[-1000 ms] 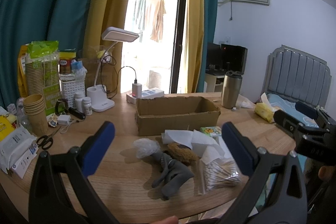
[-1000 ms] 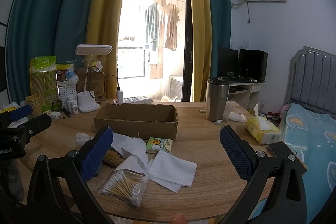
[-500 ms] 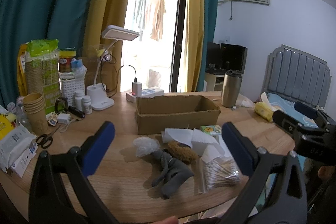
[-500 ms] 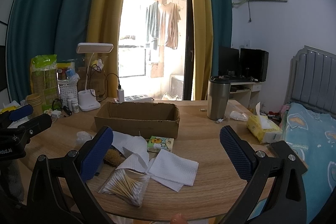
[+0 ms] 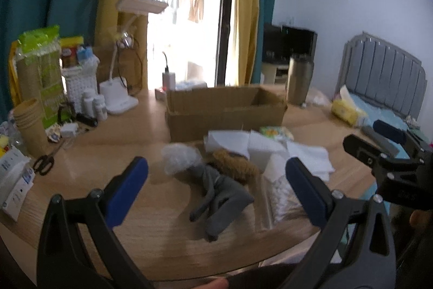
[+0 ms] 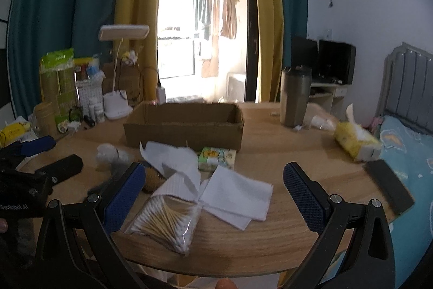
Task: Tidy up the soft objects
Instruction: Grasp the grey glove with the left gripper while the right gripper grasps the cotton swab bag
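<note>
Left wrist view, blurred by motion, looked across a round wooden worktop (image 5: 113, 151). At far left stood paper cups (image 5: 28, 123), scissors (image 5: 43, 164) and a white lamp (image 5: 119, 99). The left hand-held gripper (image 5: 216, 184) hovered above the near edge with its blue-padded fingers (image 5: 127, 190) spread wide, nothing between them. Between them, lower on the worktop, lay a grey glove (image 5: 222, 198), touching a crumpled clear bag (image 5: 180, 157) on its left and a brown fuzzy item (image 5: 234, 164) behind it. White cloths (image 5: 259, 146) were piled just right of those, in front of an open cardboard box (image 5: 224, 113). A steel tumbler (image 5: 299, 81) stood right of the box, and a yellow tissue pack (image 5: 346, 113) lay near the right edge. At far right the other gripper reached in.

Right wrist view showed the left tool at the far left edge. The right hand-held gripper (image 6: 211, 197) also hung with its fingers (image 6: 123, 201) wide apart and empty. Between them lay a bag of cotton swabs (image 6: 165, 222) near the front edge, touching folded white cloths (image 6: 235, 197) that spread to its right. A small green packet (image 6: 216, 155) sat behind the cloths, just in front of the box (image 6: 184, 127). Further right stood the tumbler (image 6: 293, 98), then the tissue pack (image 6: 357, 142), and beyond the worktop's edge a bed (image 6: 408, 153) with a blue cover.
</note>
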Demonstrator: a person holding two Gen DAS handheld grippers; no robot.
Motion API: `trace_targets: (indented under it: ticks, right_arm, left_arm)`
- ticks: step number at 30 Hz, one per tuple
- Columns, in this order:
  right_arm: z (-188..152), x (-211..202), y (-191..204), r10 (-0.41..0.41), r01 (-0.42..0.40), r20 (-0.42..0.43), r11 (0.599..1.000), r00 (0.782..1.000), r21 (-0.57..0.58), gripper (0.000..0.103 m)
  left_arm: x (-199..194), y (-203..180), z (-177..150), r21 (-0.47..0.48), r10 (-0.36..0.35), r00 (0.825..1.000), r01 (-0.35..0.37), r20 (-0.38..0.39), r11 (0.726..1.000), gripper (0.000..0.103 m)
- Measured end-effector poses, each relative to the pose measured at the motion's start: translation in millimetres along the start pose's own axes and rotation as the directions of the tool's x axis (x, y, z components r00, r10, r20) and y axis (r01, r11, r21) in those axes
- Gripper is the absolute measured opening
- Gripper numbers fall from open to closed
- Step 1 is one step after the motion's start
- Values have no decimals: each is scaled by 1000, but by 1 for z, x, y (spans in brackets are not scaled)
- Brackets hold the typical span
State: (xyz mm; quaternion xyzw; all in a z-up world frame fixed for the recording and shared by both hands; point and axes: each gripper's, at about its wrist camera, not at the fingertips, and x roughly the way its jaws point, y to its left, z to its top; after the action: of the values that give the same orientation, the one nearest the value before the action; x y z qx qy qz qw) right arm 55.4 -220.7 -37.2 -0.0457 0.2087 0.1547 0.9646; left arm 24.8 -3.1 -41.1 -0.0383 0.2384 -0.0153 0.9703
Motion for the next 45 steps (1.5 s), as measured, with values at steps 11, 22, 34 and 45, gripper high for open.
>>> trace_targets:
  ticks: [11, 22, 34, 45]
  right_arm:
    - [-33, 48, 13, 99, -98, -161, 995, 982, 20, 103]
    - [-47, 81, 17, 201, -192, -259, 980, 945, 60, 95]
    - [-52, 75, 24, 275, -281, -235, 960, 932, 9, 70]
    - [-51, 64, 18, 235, -247, -235, 969, 943, -24, 57]
  left_arm:
    - [54, 10, -19, -51, -41, 981, 32, -188, 998, 102]
    - [72, 15, -23, -67, -26, 972, 10, -235, 998, 100]
    - [90, 6, -23, -49, -45, 964, 34, -260, 998, 88]
    - [98, -5, -36, -5, -62, 954, 64, -294, 998, 62]
